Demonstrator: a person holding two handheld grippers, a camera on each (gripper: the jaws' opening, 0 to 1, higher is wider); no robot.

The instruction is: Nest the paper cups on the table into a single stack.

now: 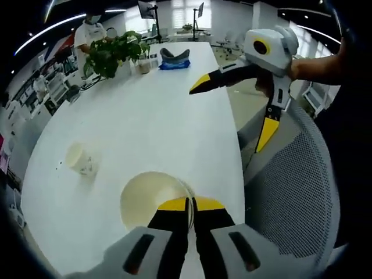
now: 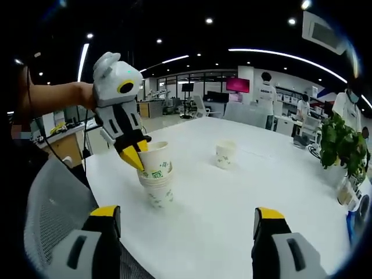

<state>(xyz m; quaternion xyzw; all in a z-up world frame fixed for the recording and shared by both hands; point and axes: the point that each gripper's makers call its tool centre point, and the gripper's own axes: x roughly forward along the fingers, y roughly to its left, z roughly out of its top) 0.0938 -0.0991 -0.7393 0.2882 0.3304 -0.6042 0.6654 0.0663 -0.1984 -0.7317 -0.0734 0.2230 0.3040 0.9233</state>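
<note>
My left gripper [image 1: 189, 203] is shut on the near rim of a white paper cup [image 1: 152, 197], whose open mouth I look down into. From the right gripper view, that left gripper [image 2: 135, 157] pinches the rim of the top cup [image 2: 156, 161], which sits slightly tilted in a short stack of cups [image 2: 158, 192] near the table edge. A lone paper cup [image 2: 225, 154] stands upright further along the table, apart from the stack [image 1: 80, 158]. My right gripper [image 2: 186, 214] is open wide with nothing between its jaws, and it hovers off the table's side [image 1: 232, 110].
The long white table [image 1: 145, 110] has a potted plant [image 1: 113, 52] [image 2: 343, 142] and a blue object [image 1: 174, 60] at its far end. A grey mesh chair [image 1: 290, 197] [image 2: 52, 203] stands against the table edge. People stand in the office behind.
</note>
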